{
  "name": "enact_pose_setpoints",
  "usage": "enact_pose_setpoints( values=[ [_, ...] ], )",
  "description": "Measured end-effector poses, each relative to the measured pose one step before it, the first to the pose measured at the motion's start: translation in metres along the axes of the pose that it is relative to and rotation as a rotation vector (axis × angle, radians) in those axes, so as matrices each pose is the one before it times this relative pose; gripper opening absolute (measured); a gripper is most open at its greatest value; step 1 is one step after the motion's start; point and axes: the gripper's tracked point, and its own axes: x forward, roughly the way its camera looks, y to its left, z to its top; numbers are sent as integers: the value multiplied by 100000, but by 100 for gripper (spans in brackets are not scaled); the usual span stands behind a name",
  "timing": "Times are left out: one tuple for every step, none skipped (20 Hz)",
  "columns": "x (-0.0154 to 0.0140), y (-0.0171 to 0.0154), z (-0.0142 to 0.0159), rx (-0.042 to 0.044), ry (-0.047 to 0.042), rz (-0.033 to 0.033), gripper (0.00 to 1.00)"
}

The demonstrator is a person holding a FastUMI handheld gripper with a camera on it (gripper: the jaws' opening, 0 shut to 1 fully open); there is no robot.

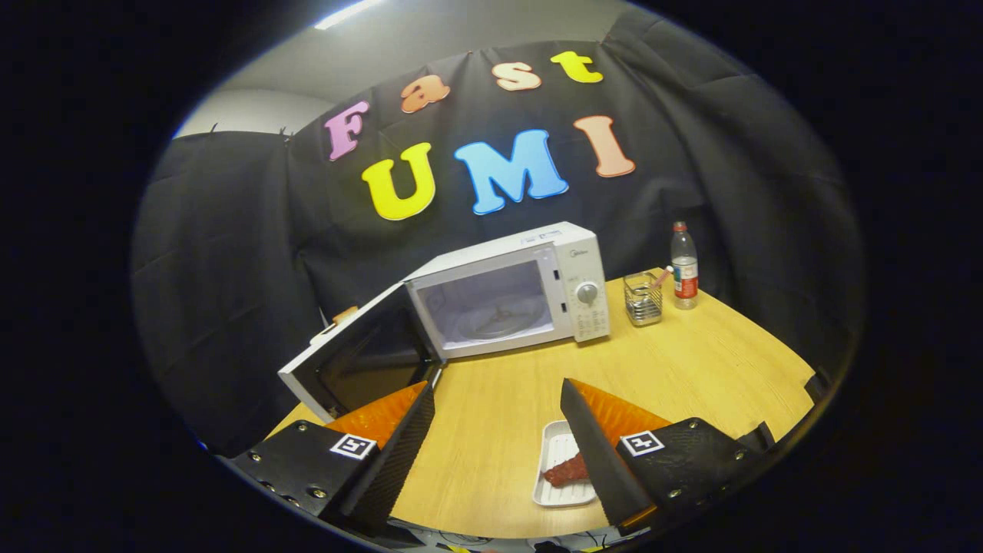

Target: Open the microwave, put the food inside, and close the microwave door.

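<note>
A white microwave (537, 269) stands on the wooden table (714, 361) beyond my fingers. Its door (361, 357) hangs wide open to the left, and the lit cavity with its glass turntable (495, 319) holds nothing. A white tray (559, 468) with a reddish piece of food (567, 470) lies on the table near the front edge, just inside my right finger, which covers part of it. My gripper (495, 392) is open above the table with nothing between its fingers. The left finger's tip is close to the lower corner of the open door.
To the right of the microwave stand a wire-mesh holder (643, 299) with a stick in it and a plastic bottle (683, 269) with a red cap. Black cloth walls close off the booth behind the table.
</note>
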Motion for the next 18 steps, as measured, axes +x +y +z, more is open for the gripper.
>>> enact_pose_setpoints(
  values=[
    [84,-1058,-324,1653,876,-1882,100],
    [185,-1068,-310,1189,1194,-1869,100],
    [241,-942,-513,910,1571,-1239,100],
    [252,-905,-483,794,1853,-1096,100],
    [210,-898,-579,1242,1888,-1068,100],
    [321,-1100,-478,2284,1872,-1342,100],
    [243,-1016,-559,3222,1700,-1552,100],
    [280,-918,-462,3429,1810,-1183,100],
    [243,-639,-582,3095,1599,-967,100],
    [194,-512,-400,2724,1426,-368,100],
    [225,-334,-493,2703,1504,674,100],
    [212,-334,-514,2586,1683,493,99],
    [164,-437,-595,1877,1821,190,99],
    [100,-450,-469,1469,1612,-498,99],
    [215,-381,-527,1664,1763,274,99],
    [152,-204,-361,2073,1482,697,99],
    [-46,-215,-381,2669,1111,395,97],
    [489,-592,-88,2363,836,-602,86]
  ],
)
